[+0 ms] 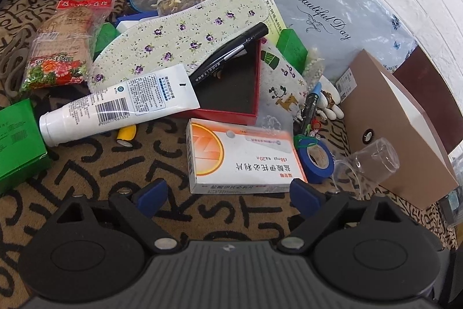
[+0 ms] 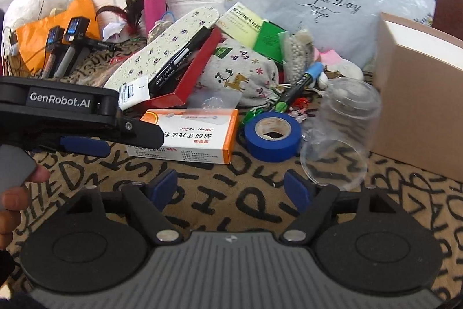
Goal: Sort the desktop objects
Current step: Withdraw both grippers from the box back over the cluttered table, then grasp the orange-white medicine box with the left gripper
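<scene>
A pile of desk items lies on a letter-patterned cloth [image 1: 115,173]. An orange and white medicine box [image 1: 243,158] lies just ahead of my left gripper [image 1: 230,194], which stands open with nothing between its blue pads. A white tube [image 1: 121,106] leans on a red box [image 1: 231,94] under a floral insole [image 1: 185,39] and a black pen [image 1: 231,54]. My right gripper [image 2: 235,190] is open over bare cloth. Ahead of it lie a blue tape roll [image 2: 272,135] and a clear plastic cup [image 2: 341,132] on its side. The left gripper's fingers [image 2: 139,132] reach over the medicine box [image 2: 188,135].
A brown cardboard box [image 2: 419,94] stands at the right. A green box [image 1: 20,141] sits at the left edge. A printed cloth pouch [image 2: 240,74], a bagged pillow [image 2: 327,2], a pink bottle [image 2: 153,7] and a marker [image 2: 301,86] crowd the back. A person's hand [image 2: 17,193] shows at left.
</scene>
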